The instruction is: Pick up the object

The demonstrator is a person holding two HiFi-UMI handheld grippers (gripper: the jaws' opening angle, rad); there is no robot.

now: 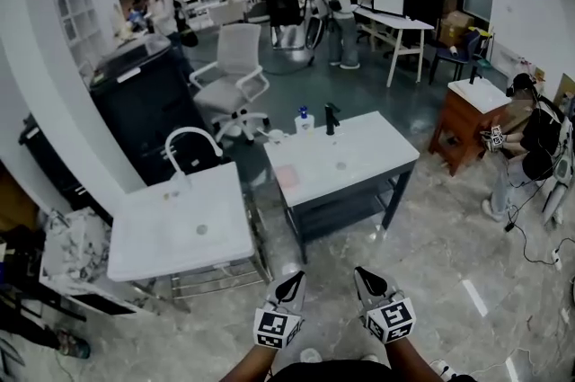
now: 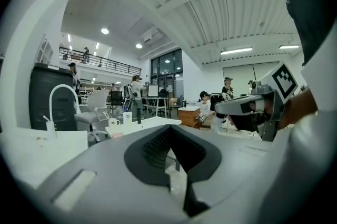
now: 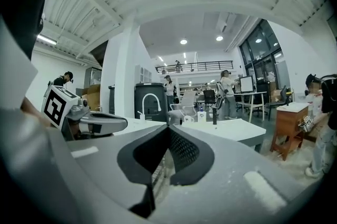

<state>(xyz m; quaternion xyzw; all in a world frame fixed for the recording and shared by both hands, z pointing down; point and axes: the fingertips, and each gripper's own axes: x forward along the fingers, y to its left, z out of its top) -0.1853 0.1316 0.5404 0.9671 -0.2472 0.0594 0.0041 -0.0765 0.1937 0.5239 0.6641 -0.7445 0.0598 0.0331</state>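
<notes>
Both grippers hang low over the marble floor, well short of the tables. My left gripper [image 1: 290, 279] [image 2: 169, 127] is shut with nothing in it. My right gripper [image 1: 367, 274] [image 3: 168, 127] is beside it, jaws also together and empty. Ahead stands a white table [image 1: 359, 164]. On its far edge are a white bottle with a blue cap [image 1: 304, 119] [image 2: 127, 117] [image 3: 201, 116], a tall black item [image 1: 331, 117] [image 3: 214, 114] and a white mug [image 1: 276, 136] [image 2: 114, 123]. A flat pink piece [image 1: 287, 176] lies at its left end.
A white sink unit [image 1: 153, 236] with a curved white tap [image 1: 184, 137] stands to the left, with clutter on the floor beside it. Behind are a black cabinet [image 1: 153, 111] and an office chair [image 1: 238, 75]. At the right are a wooden stand [image 1: 467, 119] and a crouching person [image 1: 535, 146].
</notes>
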